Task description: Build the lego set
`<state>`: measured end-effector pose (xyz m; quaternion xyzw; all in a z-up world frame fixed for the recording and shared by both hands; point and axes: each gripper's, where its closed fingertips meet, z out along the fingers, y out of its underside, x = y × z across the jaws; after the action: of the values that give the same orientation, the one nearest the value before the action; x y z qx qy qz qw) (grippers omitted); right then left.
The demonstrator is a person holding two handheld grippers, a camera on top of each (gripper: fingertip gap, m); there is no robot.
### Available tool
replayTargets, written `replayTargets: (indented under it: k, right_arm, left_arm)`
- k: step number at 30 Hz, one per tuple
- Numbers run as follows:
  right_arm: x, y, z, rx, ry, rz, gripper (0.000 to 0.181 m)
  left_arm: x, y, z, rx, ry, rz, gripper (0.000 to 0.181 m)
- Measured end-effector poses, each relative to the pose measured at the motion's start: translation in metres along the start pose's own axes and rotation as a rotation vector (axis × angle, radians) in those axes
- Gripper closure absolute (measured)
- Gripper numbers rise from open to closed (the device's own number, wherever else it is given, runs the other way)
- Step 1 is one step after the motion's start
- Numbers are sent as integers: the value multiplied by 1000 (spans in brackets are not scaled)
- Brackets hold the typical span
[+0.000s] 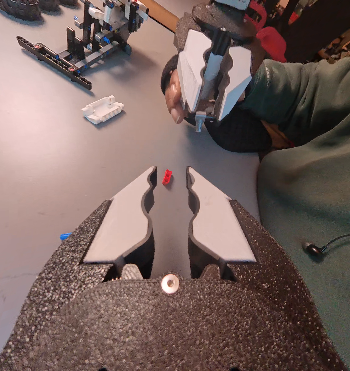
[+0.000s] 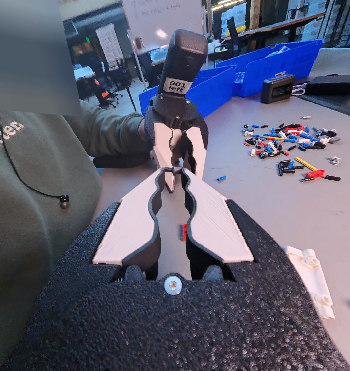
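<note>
My left gripper (image 1: 171,167) is open and low over the grey table (image 1: 49,160). A small red two-hole piece (image 1: 167,177) lies on the table between its fingertips, untouched. My right gripper (image 2: 172,169) is shut on a small grey connector with a pin (image 2: 173,169). In the left wrist view it (image 1: 205,115) points down, just beyond the red piece, with the connector (image 1: 199,119) at its tips. The red piece (image 2: 183,231) also shows under the right gripper's fingers. The left gripper's fingers (image 2: 198,152) face the right gripper closely.
A partly built black, white and blue model (image 1: 79,44) stands far left, and black tyres (image 1: 19,10) behind it. A white panel piece (image 1: 102,109) and a blue pin (image 1: 65,236) lie loose. A pile of pieces (image 2: 286,140), blue bins (image 2: 250,74) and a person's green sleeve (image 1: 310,180) border the space. Left tips to right tips: about 5 cm.
</note>
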<state>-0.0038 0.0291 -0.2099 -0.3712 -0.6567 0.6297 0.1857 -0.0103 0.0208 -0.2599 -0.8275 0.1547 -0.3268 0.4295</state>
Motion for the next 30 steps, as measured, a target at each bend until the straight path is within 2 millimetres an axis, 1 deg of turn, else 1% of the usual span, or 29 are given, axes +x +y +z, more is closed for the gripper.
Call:
replayTargets:
  k: [1, 4, 8, 10, 13, 16, 21, 24, 27, 30]
  right_arm:
    - [1, 1, 0, -7, -1, 1, 165]
    - [6, 13, 3, -103, 35, -39, 165]
    - [17, 46, 7, -352, 153, -209, 165]
    - [16, 61, 10, -444, 176, -281, 166]
    - [12, 76, 14, -527, 174, -348, 166]
    - [14, 80, 13, -556, 189, -365, 166]
    - [13, 80, 11, -567, 192, -367, 166]
    - [11, 83, 12, -569, 185, -361, 166]
    - [13, 88, 12, -591, 192, -371, 166]
    - [13, 88, 12, -596, 189, -361, 166]
  left_arm:
    - [1, 3, 2, -18, -6, 18, 153]
    - [-1, 12, 7, -73, -39, 78, 155]
    - [-5, 26, 12, -161, -80, 150, 156]
    - [-5, 33, 15, -201, -89, 173, 158]
    - [-7, 43, 22, -254, -107, 219, 157]
    - [-9, 47, 29, -291, -129, 271, 157]
    - [-10, 45, 36, -296, -141, 306, 157]
    - [-11, 44, 37, -297, -153, 326, 160]
    - [-12, 44, 39, -302, -164, 356, 163]
    - [-10, 44, 40, -305, -157, 371, 168]
